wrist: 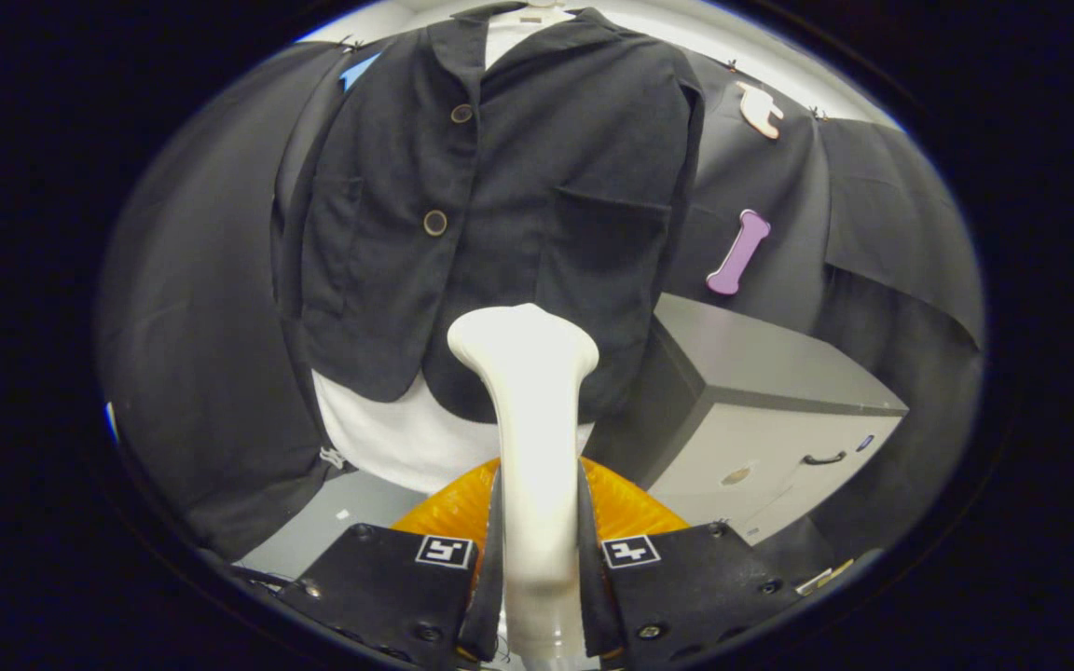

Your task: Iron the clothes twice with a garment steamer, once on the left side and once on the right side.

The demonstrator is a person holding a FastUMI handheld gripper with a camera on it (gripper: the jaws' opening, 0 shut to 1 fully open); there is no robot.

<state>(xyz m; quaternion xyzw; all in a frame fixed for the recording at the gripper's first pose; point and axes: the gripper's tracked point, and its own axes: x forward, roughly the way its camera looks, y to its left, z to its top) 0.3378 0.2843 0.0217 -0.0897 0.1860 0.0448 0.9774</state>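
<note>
A black buttoned jacket (500,214) hangs upright over a white undershirt (406,438), straight ahead of the fingers. My gripper (537,550) is shut on the white garment steamer (528,410), both fingers pressing its handle. The steamer's wide head (523,340) points up and sits in front of the jacket's lower hem, near the middle and a little toward the side with the chest pocket (607,247). Whether the head touches the cloth cannot be told.
A grey cabinet (761,410) with a dark drawer handle stands to the right of the jacket. An orange ribbed object (630,508) lies low behind the fingers. Black cloth walls the booth on both sides.
</note>
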